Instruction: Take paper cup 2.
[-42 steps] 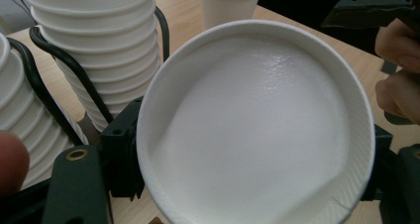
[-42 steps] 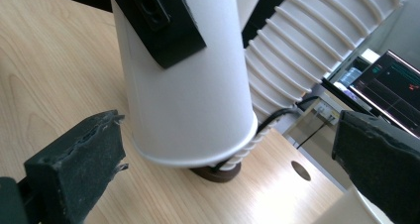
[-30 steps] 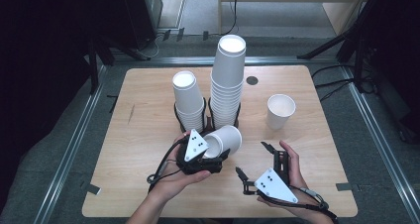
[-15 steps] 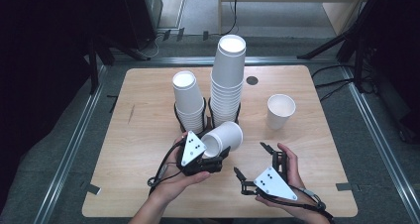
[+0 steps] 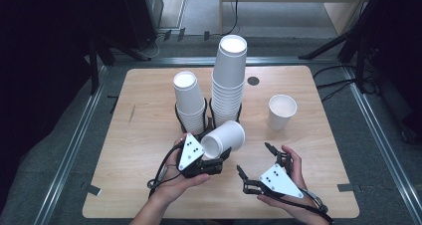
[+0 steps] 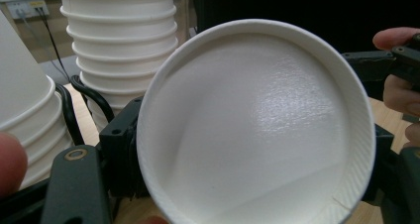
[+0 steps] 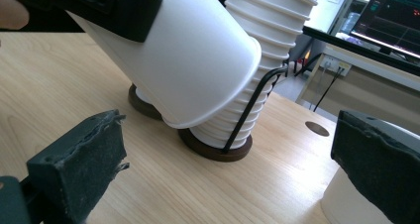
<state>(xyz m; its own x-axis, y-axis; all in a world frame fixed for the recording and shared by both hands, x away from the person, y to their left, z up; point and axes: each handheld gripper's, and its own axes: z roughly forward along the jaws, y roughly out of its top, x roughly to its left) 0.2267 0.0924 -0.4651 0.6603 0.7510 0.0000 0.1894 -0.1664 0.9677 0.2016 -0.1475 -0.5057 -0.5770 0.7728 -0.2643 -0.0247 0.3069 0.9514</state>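
White paper cup (image 5: 225,138), empty, tipped on its side, mouth toward the person, held above the table just before two cup stacks.

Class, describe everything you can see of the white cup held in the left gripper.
The held cup is plain white, apparently paper, with a rolled rim and a tapered wall. It is empty and lies tilted on its side above the table, mouth toward the left gripper, whose black fingers clamp its wall near the rim. Its base end points toward the tall cup stack; contact there is unclear.

Tilted cup (image 5: 226,137) before two cup stacks (image 5: 230,80), lone cup (image 5: 281,111) to their right on table (image 5: 139,120).
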